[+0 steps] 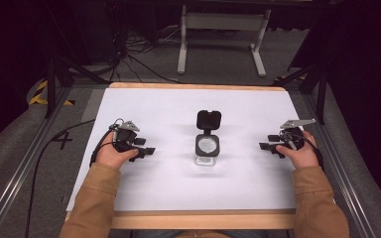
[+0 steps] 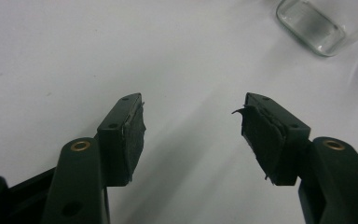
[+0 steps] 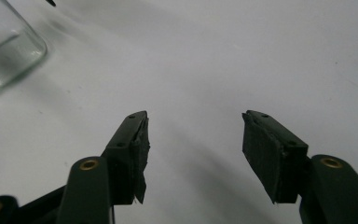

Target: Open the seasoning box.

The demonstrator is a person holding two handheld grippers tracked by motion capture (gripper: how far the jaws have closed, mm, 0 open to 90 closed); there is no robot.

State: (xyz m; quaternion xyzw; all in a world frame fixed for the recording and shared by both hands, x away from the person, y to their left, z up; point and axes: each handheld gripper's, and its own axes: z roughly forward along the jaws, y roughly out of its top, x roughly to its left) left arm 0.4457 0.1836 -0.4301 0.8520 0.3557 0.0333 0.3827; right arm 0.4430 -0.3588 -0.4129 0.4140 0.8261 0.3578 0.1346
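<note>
Tan jacket sleeves [image 1: 96, 198] enter at the near edge, one hand on each tool. Left tool [image 1: 146, 151] rests on the white tabletop [image 1: 168, 106], jaws spread wide with nothing between them; worn black pads [image 2: 133, 137] show in the left gripper view. Right tool [image 1: 267, 147] mirrors it on the other side, jaws also spread and empty, pads [image 3: 261, 149] clear in the right gripper view. Small clear square glass jar [image 1: 207, 153] stands upright mid-tabletop, between the two tools and well apart from both; its black flip lid [image 1: 209, 119] is swung open toward the far side, mouth exposed. Jar base corner shows at the edge of each gripper view [image 2: 314, 23] [image 3: 4, 51]. Looks like a neutral ready pose: both tools point inward at the jar, placed evenly so either can reach it.
</note>
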